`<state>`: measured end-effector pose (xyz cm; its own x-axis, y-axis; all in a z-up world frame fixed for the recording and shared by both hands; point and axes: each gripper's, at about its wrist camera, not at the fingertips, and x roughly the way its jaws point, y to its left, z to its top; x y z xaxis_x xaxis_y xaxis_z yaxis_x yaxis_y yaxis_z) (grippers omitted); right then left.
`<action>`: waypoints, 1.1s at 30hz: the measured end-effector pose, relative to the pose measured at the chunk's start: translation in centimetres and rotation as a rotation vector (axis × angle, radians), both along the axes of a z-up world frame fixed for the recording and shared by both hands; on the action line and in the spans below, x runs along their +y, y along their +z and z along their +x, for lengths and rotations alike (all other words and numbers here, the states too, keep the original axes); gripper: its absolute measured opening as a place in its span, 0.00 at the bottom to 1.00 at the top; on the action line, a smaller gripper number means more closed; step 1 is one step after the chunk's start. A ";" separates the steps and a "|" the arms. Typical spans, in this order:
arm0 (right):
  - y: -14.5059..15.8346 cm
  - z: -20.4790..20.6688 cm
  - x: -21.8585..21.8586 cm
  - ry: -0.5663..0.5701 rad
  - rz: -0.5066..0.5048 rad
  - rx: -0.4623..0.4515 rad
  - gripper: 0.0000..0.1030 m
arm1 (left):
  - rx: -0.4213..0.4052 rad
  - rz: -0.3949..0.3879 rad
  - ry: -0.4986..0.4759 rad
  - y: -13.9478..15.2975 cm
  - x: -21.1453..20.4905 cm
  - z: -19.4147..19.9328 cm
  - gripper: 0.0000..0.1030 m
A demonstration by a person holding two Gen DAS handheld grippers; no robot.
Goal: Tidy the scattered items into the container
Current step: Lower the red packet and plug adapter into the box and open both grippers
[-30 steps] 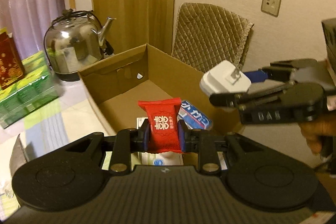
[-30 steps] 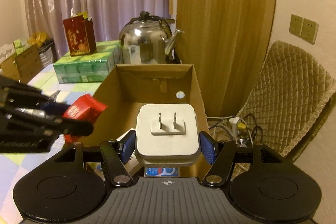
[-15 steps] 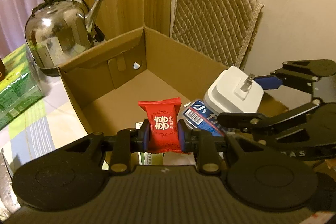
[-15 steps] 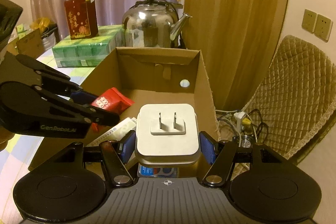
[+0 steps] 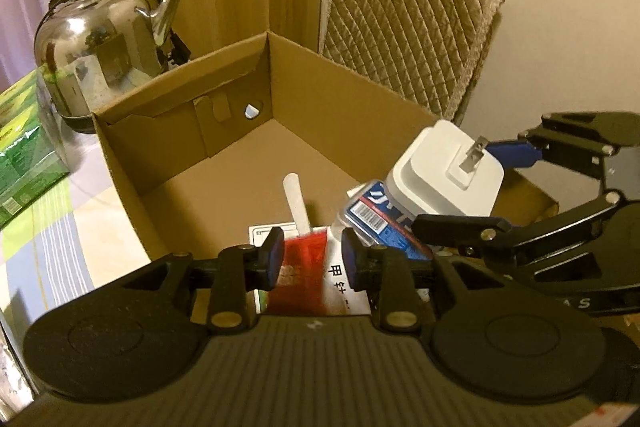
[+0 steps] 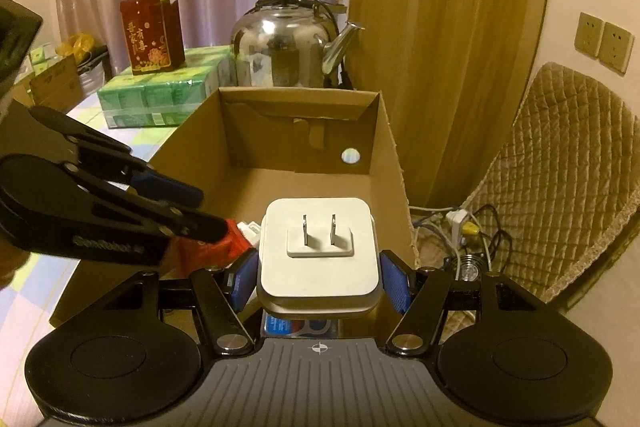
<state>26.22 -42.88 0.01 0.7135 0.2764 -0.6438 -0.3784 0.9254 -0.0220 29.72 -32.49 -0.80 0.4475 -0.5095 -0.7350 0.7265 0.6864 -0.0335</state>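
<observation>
One white charger (image 6: 318,259) was clamped in the right gripper (image 6: 319,277), its two prongs pointing up. The left gripper (image 5: 310,259) had its fingers spread, one blurred red packet (image 5: 298,277) loose between them over the single cardboard box (image 5: 328,95).

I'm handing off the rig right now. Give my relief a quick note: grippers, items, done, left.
Left gripper: open over the box; red packet is blurred between the parted fingers, apparently dropping.
Right gripper: shut on the white plug, held above the box's near end.
Done: a blue pack and some papers already lie in the box.
Left: release the plug into the box.
</observation>
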 end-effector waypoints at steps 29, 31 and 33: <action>-2.6 2.0 2.5 0.016 0.021 0.234 0.60 | -0.080 -0.079 0.116 3.6 6.5 -2.5 0.39; -2.8 2.2 2.4 0.009 0.002 0.227 0.60 | -0.078 -0.081 0.120 3.5 6.6 -2.4 0.39; -3.0 2.3 2.5 0.006 -0.026 0.216 0.60 | -0.077 -0.079 0.122 3.4 6.8 -2.3 0.39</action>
